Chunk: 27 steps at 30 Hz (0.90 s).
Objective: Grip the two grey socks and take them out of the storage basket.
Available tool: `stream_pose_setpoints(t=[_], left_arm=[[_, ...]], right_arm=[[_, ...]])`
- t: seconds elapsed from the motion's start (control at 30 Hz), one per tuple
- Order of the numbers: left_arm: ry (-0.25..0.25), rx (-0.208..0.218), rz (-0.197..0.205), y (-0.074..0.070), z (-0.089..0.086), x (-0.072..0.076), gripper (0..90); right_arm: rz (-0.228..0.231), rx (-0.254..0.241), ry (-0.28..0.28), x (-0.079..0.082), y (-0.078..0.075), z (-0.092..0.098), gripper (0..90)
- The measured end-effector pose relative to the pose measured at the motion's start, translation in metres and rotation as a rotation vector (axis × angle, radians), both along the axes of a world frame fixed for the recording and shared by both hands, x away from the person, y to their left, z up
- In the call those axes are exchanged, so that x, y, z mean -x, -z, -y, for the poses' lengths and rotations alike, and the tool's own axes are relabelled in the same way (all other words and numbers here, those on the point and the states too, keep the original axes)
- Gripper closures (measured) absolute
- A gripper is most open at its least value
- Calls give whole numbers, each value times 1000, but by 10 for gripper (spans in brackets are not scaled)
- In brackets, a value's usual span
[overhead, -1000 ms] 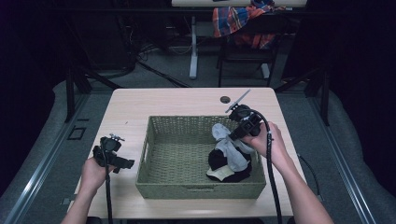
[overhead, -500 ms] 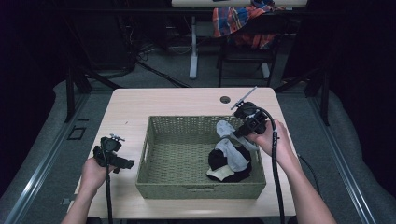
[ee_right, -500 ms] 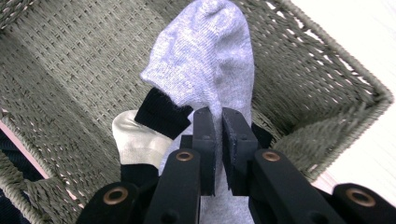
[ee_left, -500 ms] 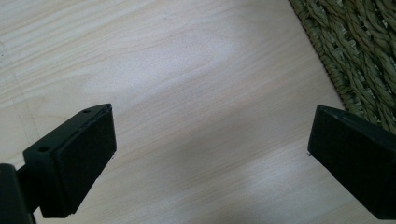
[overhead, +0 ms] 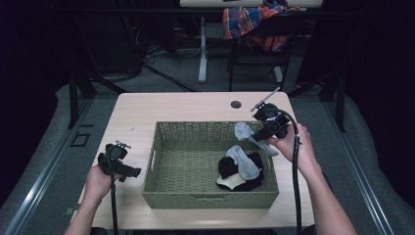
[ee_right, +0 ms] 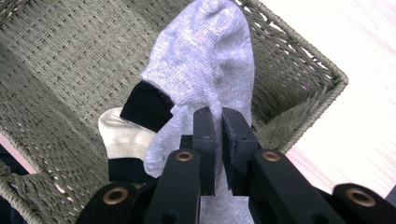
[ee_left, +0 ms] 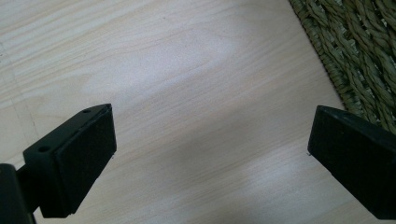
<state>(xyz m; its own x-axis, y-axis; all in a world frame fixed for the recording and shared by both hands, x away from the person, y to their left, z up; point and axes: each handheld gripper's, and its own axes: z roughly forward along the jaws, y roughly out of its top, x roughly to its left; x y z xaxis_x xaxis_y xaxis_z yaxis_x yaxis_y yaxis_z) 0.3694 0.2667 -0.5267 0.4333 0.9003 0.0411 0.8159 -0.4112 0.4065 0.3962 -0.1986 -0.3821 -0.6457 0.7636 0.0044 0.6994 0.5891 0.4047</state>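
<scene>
Pale wooden table (overhead: pixel 147 107), woven basket (overhead: pixel 169 196) in the middle. Over on the left, the left gripper (overhead: pixel 128 171) hangs above bare wood just beside the basket, jaws spread wide, nothing between them. Right side now: the right gripper (overhead: pixel 254 136) is clamped on a grey sock (ee_right: pixel 205 65), holding it above the basket's far right corner, over dark socks (overhead: pixel 244 171) piled inside.

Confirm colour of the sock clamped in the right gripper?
Light grey sock; right gripper view shows it best.
</scene>
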Motion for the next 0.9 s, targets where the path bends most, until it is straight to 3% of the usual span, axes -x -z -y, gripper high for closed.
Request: stream_pose_setpoints(t=[0.2, 0.9], left_arm=[[0, 1, 0, 0, 0, 0, 12], [-1, 0, 0, 0, 0, 0, 11]], right_arm=[[3, 17, 5, 1, -3, 4, 851], [15, 11, 74, -1, -6, 30, 852]])
